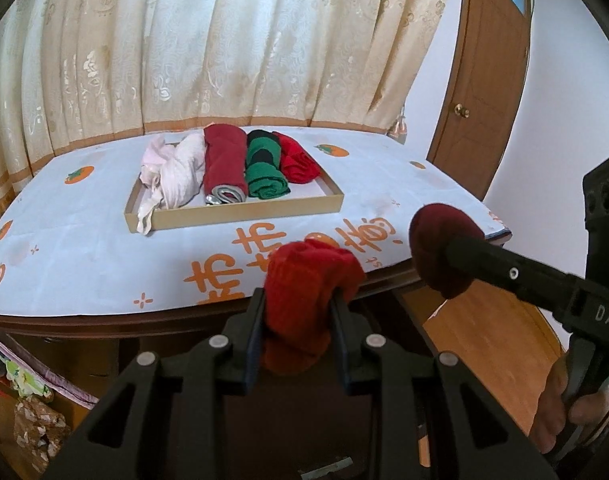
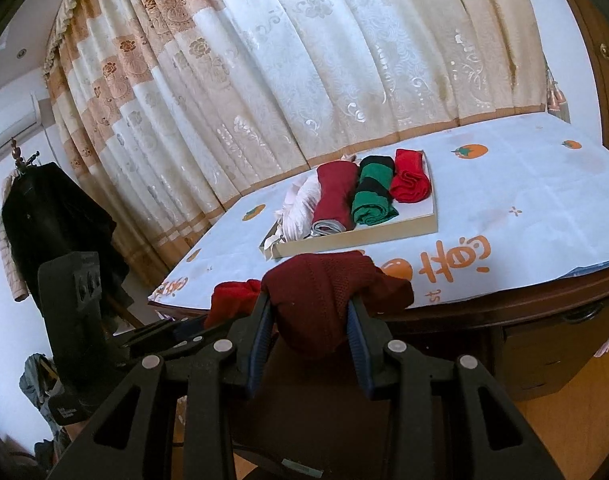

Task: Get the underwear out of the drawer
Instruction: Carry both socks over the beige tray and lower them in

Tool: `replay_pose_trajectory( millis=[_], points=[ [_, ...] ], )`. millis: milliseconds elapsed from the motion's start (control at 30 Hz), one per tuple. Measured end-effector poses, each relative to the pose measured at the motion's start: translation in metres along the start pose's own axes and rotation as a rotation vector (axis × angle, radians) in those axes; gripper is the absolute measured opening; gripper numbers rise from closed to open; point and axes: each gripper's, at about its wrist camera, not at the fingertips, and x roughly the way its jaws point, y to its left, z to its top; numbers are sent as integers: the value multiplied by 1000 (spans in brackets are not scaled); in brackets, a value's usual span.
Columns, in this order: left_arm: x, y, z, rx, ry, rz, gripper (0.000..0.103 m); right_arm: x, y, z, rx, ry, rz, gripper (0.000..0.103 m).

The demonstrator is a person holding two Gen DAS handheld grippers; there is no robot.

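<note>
Bench (image 1: 84, 248) before patterned curtains (image 1: 184, 40)
Left hand-held gripper (image 1: 296, 312) clamps a red garment (image 1: 304, 280); right hand-held gripper (image 2: 310, 320) clamps a maroon garment (image 2: 324, 292).

Green-and-black striped roll (image 1: 266, 168), pale, perhaps pinkish bundle (image 1: 176, 168), persimmon-printed tablecloth (image 1: 84, 240).

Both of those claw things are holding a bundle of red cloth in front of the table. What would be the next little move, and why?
Probably carry both forward over the table and set them down. The left gripper is clamped on a bright red roll, the right gripper on a dark red roll, both short of the table's edge. The tray already holds other rolled pieces.
</note>
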Motion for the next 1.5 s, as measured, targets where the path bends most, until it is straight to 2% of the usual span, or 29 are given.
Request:
replay_pose_trajectory(
  millis=[133, 533, 867, 1300, 1500],
  points=[
    [6, 1, 0, 2, 7, 14, 28, 3, -1, -3, 7, 9, 2, 39],
    [18, 1, 7, -2, 13, -5, 28, 11, -8, 4, 15, 4, -16, 39],
    [30, 4, 23, -25, -9, -70, 28, 23, -12, 21, 8, -17, -28, 39],
    [51, 9, 48, -44, -47, -51, 28, 45, -24, 46, -2, -43, -45, 39],
    [69, 9, 69, -29, -75, 11, 28, 61, -32, 64, -17, -66, -91, 39]
  ],
)
